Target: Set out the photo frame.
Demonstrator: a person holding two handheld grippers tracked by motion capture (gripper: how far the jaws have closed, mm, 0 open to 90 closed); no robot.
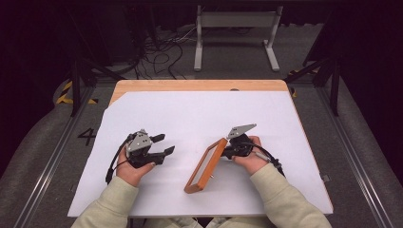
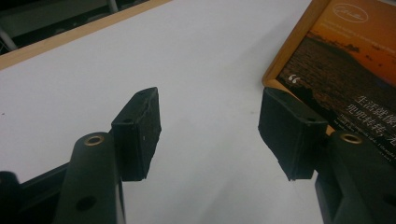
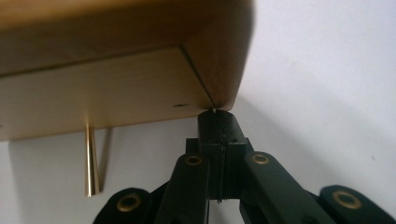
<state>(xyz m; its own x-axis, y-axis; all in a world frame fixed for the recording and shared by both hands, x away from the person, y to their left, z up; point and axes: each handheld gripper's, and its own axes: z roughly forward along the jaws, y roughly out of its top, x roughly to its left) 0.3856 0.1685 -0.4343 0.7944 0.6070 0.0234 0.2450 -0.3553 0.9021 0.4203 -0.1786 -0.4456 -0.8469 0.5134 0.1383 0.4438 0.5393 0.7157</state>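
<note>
Your left gripper (image 1: 161, 144) at eight o'clock on the white sheet (image 1: 199, 109), jaws wide, your right gripper (image 3: 217, 122) pressed together against the wooden frame (image 1: 206, 166) corner at five o'clock, frame tilted up

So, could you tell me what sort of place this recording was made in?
Probably a lab or studio recording bay, not a home: a wooden table under a white sheet, dark surroundings, loose cables on the floor, floor rails and a grey metal stand behind.

Wood table (image 1: 199, 85) w/ white sheet (image 1: 199, 118), frame (image 1: 206, 165)
</note>
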